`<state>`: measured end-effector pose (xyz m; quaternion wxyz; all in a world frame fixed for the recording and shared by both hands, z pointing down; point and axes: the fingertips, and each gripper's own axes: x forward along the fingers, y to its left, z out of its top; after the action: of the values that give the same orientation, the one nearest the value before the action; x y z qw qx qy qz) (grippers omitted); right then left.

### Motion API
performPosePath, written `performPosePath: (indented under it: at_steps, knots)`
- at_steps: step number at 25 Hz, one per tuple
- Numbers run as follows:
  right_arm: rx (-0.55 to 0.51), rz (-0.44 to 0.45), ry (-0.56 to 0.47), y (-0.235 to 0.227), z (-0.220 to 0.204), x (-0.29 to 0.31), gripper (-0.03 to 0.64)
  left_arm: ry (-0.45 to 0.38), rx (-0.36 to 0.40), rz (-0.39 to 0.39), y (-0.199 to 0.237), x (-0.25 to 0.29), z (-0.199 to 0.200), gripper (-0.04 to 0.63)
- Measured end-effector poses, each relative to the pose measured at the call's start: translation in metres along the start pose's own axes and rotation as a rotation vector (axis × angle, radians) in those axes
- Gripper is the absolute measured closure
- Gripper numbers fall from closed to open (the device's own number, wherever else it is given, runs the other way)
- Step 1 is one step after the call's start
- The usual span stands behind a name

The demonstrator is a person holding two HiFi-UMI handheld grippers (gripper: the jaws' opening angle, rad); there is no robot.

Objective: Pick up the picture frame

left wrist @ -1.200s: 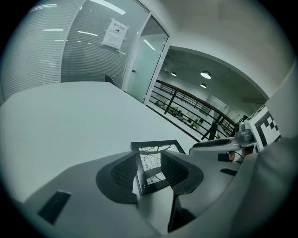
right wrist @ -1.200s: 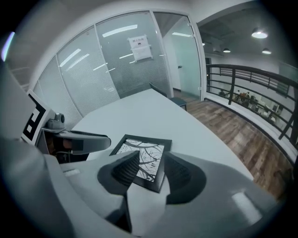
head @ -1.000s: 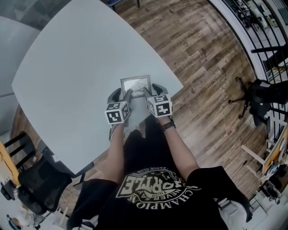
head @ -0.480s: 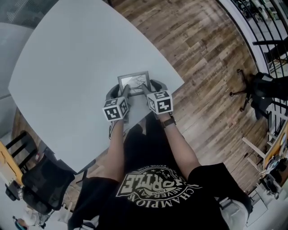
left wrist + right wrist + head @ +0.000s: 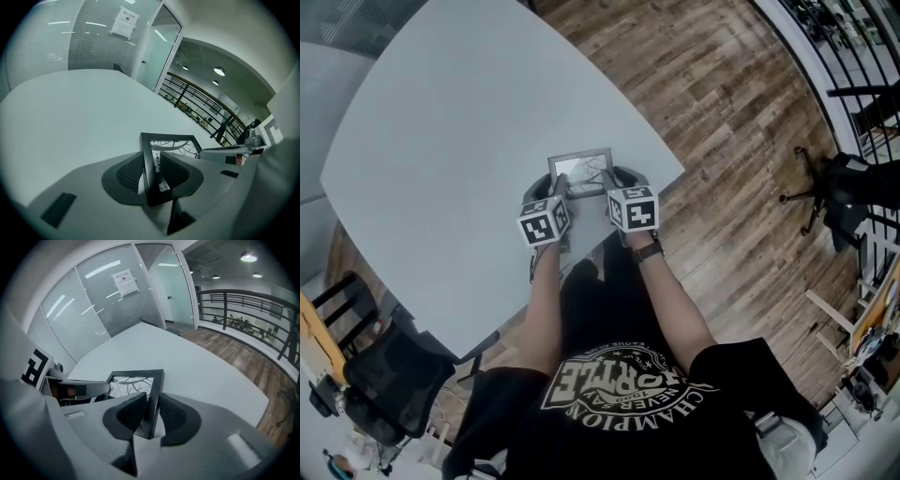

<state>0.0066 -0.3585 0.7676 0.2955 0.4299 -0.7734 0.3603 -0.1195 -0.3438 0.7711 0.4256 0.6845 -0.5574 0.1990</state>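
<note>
Since a second earlier, both pairs of jaws had been drawn in from a wide spread toward the side rails of the black rectangular picture frame [image 5: 581, 170]. The hands had hardly been shifted over the pale grey table [image 5: 459, 141].

The step in hand was judged to be the closing of the grasp, with no lift yet begun.

The left tongs [image 5: 551, 190] were seen at the frame's left rail, jaws closing. In the left gripper view the rail [image 5: 149, 161] was caught between the pads of the left tongs [image 5: 152, 163]. The outer pad was laid against it, while a sliver of the printed picture was still exposed beside the inner pad, so that squeeze was taken as unfinished.

The picture frame was found near the table's edge closest to the person, directly between the two tongs. Whether it lay flat or was propped up could not be told.

The right tongs [image 5: 617, 181] were set on the right rail, also closing. In the right gripper view the picture frame [image 5: 133, 380] was shown with that rail pinched by the right tongs [image 5: 151, 408], both pads apparently touching it.

A finished squeeze on the left was called for next. After that, an even, level raise by both hands would be needed so the picture frame was not twisted or let slip.
</note>
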Motion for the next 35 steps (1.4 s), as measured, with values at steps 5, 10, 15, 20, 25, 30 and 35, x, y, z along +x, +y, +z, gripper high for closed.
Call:
performPosePath:
  at_steps: [5, 10, 15, 20, 25, 30, 35]
  knots:
    - [0.015, -0.008, -0.024, 0.005, -0.004, -0.013, 0.545, -0.016, -0.024, 0.003, -0.001, -0.018, -0.005, 0.504]
    - [0.000, -0.003, -0.071, 0.020, -0.001, -0.030, 0.549, -0.065, -0.012, 0.007, -0.001, -0.043, -0.003, 0.522]
    - [-0.012, -0.007, -0.134, 0.030, 0.010, -0.049, 0.549, -0.120, 0.020, 0.007, -0.008, -0.065, 0.010, 0.523]
    - [-0.044, -0.051, -0.191, 0.048, 0.023, -0.076, 0.551, -0.169, 0.029, 0.003, -0.015, -0.094, 0.022, 0.523]
    - [-0.060, -0.055, -0.267, 0.064, 0.036, -0.113, 0.551, -0.233, 0.055, -0.022, -0.030, -0.130, 0.036, 0.523]
    - [-0.078, -0.050, -0.400, 0.081, 0.066, -0.157, 0.549, -0.337, 0.112, -0.040, -0.050, -0.171, 0.072, 0.523]
    - [-0.107, -0.038, -0.553, 0.103, 0.106, -0.211, 0.548, -0.466, 0.173, -0.067, -0.073, -0.222, 0.113, 0.523]
